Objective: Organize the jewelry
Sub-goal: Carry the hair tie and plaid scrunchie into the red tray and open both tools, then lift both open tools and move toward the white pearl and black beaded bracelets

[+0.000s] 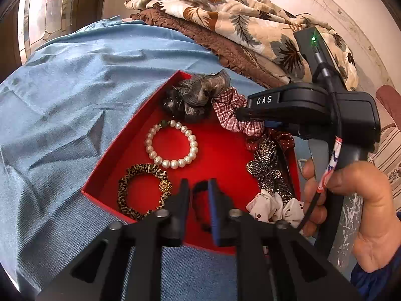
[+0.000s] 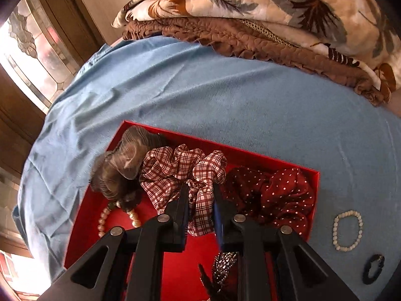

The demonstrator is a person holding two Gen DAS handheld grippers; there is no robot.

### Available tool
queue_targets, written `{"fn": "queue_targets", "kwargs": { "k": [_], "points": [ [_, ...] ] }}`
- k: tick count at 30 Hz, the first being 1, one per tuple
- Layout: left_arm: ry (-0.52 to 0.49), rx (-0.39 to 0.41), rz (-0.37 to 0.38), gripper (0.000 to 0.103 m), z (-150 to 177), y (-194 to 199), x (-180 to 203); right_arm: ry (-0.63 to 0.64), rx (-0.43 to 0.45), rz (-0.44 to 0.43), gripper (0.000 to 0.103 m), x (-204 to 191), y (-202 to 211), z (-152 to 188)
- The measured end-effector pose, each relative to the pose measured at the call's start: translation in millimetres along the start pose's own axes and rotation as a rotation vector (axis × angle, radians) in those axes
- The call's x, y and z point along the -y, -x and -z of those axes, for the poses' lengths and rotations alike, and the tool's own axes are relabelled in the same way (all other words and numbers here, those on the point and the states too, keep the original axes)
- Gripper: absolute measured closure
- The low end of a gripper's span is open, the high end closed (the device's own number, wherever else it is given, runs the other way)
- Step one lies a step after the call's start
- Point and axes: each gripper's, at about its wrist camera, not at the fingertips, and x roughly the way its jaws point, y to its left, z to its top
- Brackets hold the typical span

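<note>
A red box (image 1: 112,155) on the blue cloth holds a pearl bracelet (image 1: 171,143), a leopard-print band (image 1: 142,192), a grey scrunchie (image 1: 198,92), a plaid scrunchie (image 1: 233,115), a dark red dotted scrunchie (image 2: 273,193), a sparkly clip (image 1: 268,168) and a white dotted scrunchie (image 1: 273,205). My left gripper (image 1: 199,185) is over the box's near edge, its jaws narrowly apart around a thin black hair tie (image 1: 200,195). My right gripper (image 2: 200,190) hovers over the box, its jaws on either side of the plaid scrunchie (image 2: 185,170). A small white bead bracelet (image 2: 347,230) and a dark hair tie (image 2: 373,268) lie outside the box on the right.
Blue cloth (image 1: 62,100) covers the bed. Folded leaf-print and brown quilts (image 1: 225,20) are stacked at the back. A window (image 2: 22,50) is at the left. A hand (image 1: 356,213) holds the right gripper's handle.
</note>
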Motion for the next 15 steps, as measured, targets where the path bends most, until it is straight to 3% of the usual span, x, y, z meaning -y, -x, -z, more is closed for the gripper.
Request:
{"fn": "queue_targets", "kwargs": {
  "k": [3, 5, 11, 15],
  "points": [
    [0.008, 0.016, 0.002, 0.063, 0.3, 2.9, -0.9, 0.023, 0.021, 0.021, 0.055, 0.2, 7.7, 0.8],
    [0.018, 0.024, 0.006, 0.060, -0.1, 5.2, -1.5, 0.032, 0.041, 0.023, 0.047, 0.6, 17.1, 0.8],
    [0.013, 0.054, 0.020, 0.060, 0.9, 15.3, -0.6, 0.031, 0.075, 0.027, 0.045, 4.9, 42.4, 6.9],
    [0.008, 0.071, 0.010, 0.058, 1.6, 21.7, -0.6, 0.015, 0.085, 0.003, 0.045, 17.2, 68.5, 29.3]
  ]
}}
